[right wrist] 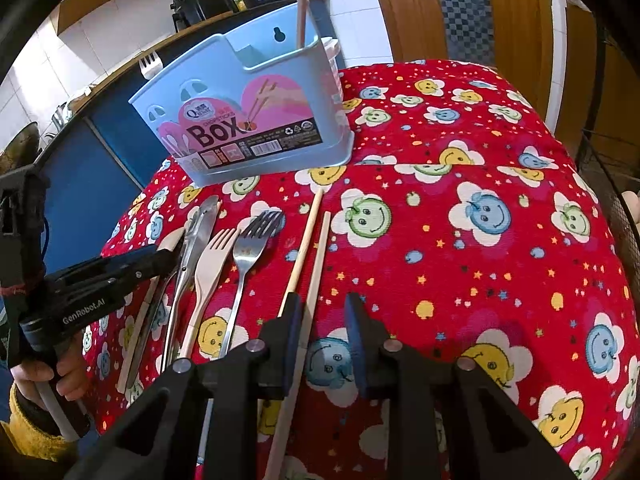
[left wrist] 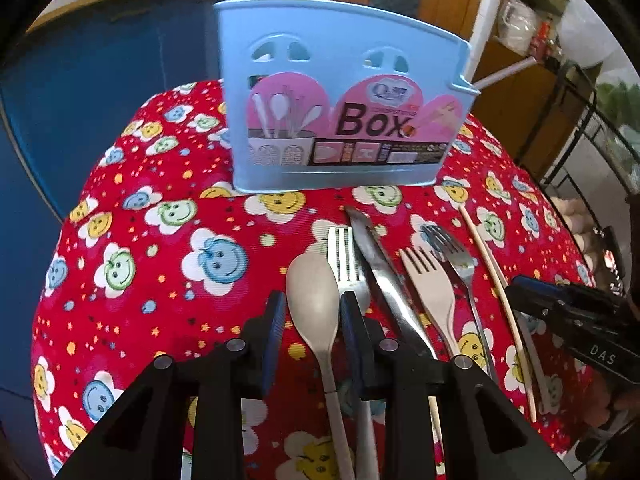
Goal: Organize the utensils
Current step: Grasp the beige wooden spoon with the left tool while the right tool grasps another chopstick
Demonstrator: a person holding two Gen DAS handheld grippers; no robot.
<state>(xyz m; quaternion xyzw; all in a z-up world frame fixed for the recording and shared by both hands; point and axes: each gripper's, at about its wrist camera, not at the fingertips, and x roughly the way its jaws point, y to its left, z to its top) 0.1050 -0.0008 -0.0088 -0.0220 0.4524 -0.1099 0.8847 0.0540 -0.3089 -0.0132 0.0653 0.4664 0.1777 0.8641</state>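
Red smiley-print cloth (left wrist: 168,248) carries a blue box (left wrist: 340,92) with cutlery lined before it; the left gripper (left wrist: 312,322) gapes around a pale spoon (left wrist: 314,300), the right gripper (right wrist: 322,320) gapes over a chopstick (right wrist: 316,264), neither gripping

White tiled wall (right wrist: 100,46) — wooden door (right wrist: 404,8), blue cabinet (left wrist: 100,60).

Left gripper (left wrist: 312,320) fingers parted, low; right gripper (right wrist: 322,322) likewise.
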